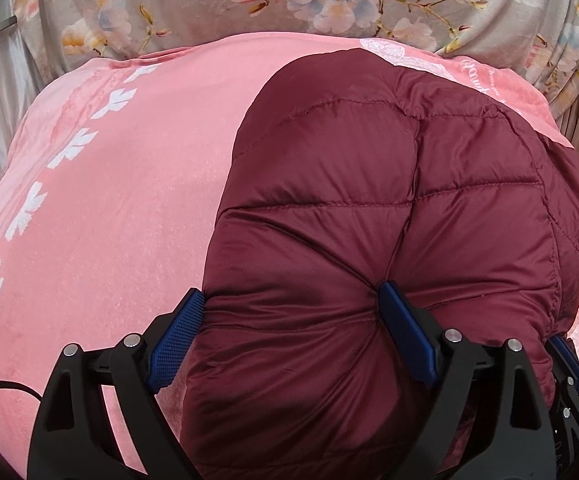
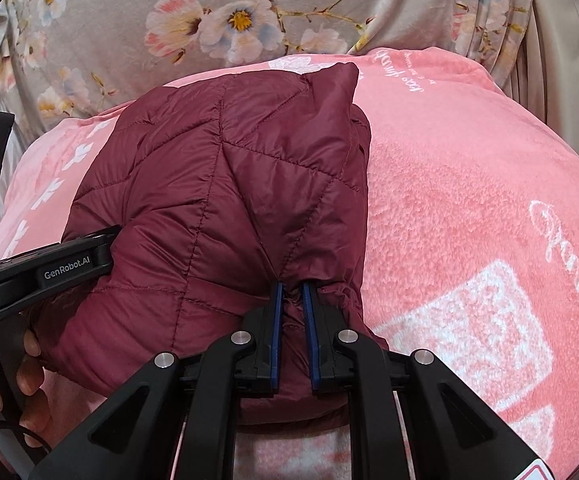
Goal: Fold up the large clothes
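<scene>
Right wrist view: my right gripper (image 2: 291, 300) pinches the maroon jacket (image 2: 225, 208) hem, pinning the fold. Beside it, my left gripper (image 1: 289, 312) gapes wide, letting go, I judge.

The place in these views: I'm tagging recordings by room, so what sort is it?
Probably a bedroom: a pink fleece blanket is spread like bedding, a floral sheet lies behind it, and a maroon puffer jacket rests on top.
</scene>
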### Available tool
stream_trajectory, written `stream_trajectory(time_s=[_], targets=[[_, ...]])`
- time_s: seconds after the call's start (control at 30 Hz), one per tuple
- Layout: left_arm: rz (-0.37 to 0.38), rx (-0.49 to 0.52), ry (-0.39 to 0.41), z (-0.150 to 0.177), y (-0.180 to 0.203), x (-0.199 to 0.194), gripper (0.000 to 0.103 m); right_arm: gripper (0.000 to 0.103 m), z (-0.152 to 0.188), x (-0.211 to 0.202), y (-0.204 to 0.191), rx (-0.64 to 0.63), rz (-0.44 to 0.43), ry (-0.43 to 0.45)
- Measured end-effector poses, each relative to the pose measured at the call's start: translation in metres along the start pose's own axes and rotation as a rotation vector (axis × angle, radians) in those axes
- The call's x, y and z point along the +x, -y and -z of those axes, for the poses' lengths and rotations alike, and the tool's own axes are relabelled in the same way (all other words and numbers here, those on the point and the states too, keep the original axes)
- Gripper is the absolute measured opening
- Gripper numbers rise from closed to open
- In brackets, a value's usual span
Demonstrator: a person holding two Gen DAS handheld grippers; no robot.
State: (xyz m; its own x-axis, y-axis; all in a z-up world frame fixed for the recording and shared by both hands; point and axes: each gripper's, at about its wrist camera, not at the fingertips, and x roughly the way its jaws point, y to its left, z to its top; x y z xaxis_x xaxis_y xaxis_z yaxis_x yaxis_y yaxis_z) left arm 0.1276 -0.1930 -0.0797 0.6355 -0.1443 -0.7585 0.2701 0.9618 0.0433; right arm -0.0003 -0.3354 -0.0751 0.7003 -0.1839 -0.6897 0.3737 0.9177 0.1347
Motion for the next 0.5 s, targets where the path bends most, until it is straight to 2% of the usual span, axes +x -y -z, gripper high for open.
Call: stream_trajectory(time_s=[0.17,0.23,0.27,0.33,0.37,0.4,0.43,0.5], targets=[[0.001,-0.004,0.015,0.002,0.001,0.000,0.087,0.012,0.001,-0.001,0.004,0.024,-0.029,0.003],[0.038,-0.023,-0.002,0.000,-0.006,-0.003,0.087,0.012,-0.001,-0.005,0.012,0.065,-0.068,0.013],[0.075,-0.042,-0.025,-0.003,-0.014,-0.005,0.087,0.016,-0.001,-0.011,0.018,0.100,-0.097,0.017],[0.136,-0.086,-0.039,-0.008,-0.029,-0.012,0.085,0.034,-0.008,-0.022,0.028,0.151,-0.151,0.031],[0.161,-0.111,-0.030,-0.012,-0.039,-0.017,0.086,0.052,-0.015,-0.029,0.033,0.178,-0.168,0.048],[0.176,-0.127,-0.024,-0.016,-0.045,-0.020,0.087,0.064,-0.021,-0.033,0.036,0.198,-0.171,0.064],[0.199,-0.147,-0.024,-0.022,-0.054,-0.021,0.092,0.067,-0.029,-0.037,0.040,0.220,-0.171,0.085],[0.260,-0.205,-0.040,-0.032,-0.068,-0.017,0.094,0.073,-0.045,-0.036,0.049,0.266,-0.190,0.105]])
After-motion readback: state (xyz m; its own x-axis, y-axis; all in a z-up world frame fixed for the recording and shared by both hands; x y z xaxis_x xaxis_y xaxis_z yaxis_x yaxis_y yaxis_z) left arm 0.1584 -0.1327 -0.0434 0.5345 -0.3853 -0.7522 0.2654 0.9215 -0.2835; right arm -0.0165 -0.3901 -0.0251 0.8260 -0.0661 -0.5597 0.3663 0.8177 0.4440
